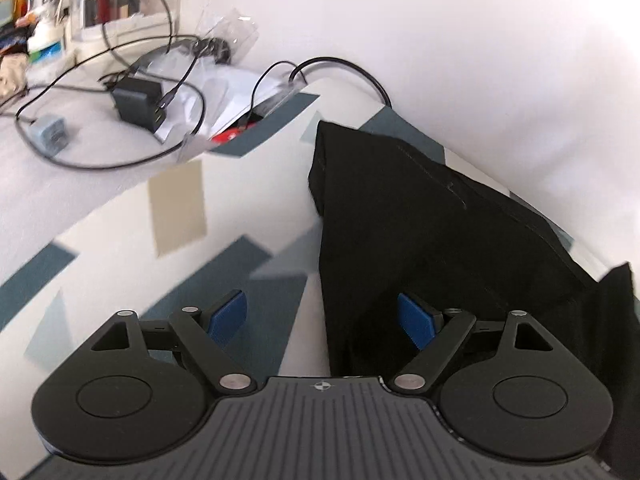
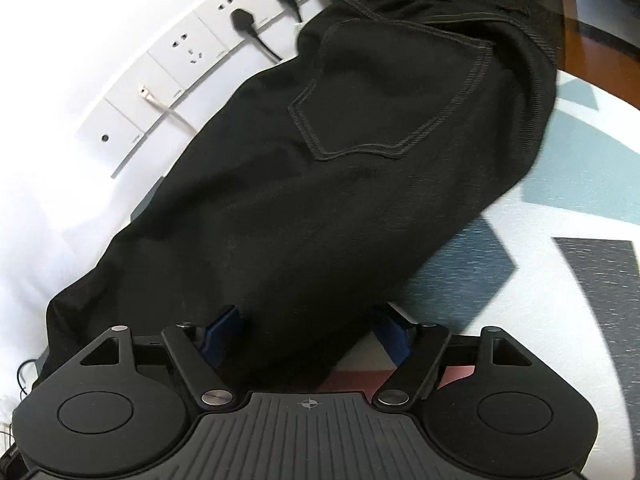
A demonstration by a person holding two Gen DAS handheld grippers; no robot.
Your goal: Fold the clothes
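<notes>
Black trousers [image 2: 320, 184] laid on a patterned cloth [image 1: 120, 216] against a white wall [image 1: 440, 40]; both grippers spread wide, gripping nothing.

Left gripper [image 1: 322, 320]: blue pads [image 1: 230, 314] far apart, the trousers' straight edge running between them, fabric under the 3 o'clock pad, bare cloth under the 9 o'clock pad. Right gripper [image 2: 308, 334]: pads apart over the dark fabric, not pressing it; stitched back pocket [image 2: 384, 92] at 12 o'clock, patterned cloth at 3 o'clock. Wall sockets [image 2: 192, 52] at 10 o'clock in the right view, two with black plugs [image 2: 244, 24]. In the left view, at 10 o'clock: tangled cables [image 1: 120, 80], a dark charger block [image 1: 138, 104], clear plastic wrapping [image 1: 228, 32].
</notes>
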